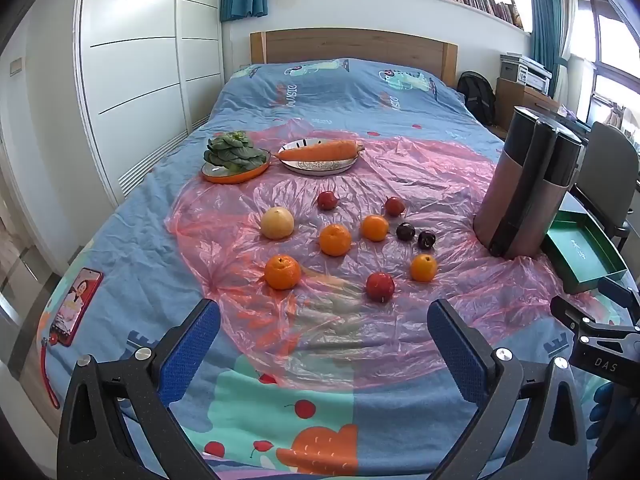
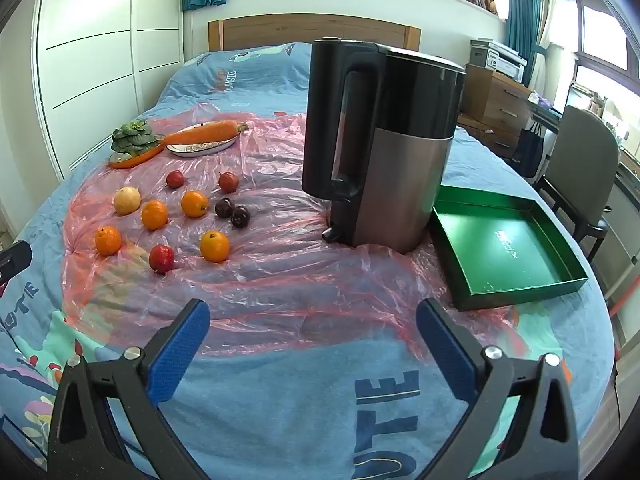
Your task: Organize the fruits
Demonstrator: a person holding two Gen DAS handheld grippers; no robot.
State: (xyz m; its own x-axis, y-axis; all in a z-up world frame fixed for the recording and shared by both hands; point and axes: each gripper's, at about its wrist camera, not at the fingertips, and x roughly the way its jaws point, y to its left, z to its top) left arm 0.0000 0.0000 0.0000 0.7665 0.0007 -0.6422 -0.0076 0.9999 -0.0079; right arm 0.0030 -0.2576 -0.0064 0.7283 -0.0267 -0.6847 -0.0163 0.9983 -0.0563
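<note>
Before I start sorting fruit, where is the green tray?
In the right wrist view, the green tray lies on the bed's right side, just right of the kettle, empty.

Each claw is a matte black, speckled frame whose two arms end in fingers faced with blue, finely textured pads (image 1: pixel 188 356). Round silver screws (image 1: pixel 143 354) mark the joints behind the pads. The right claw (image 2: pixel 312 344) matches the left claw (image 1: pixel 324 346).

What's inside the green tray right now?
Nothing: the green tray shows only its bare floor with pale lettering. The near wall hides a thin strip of floor behind it.
</note>
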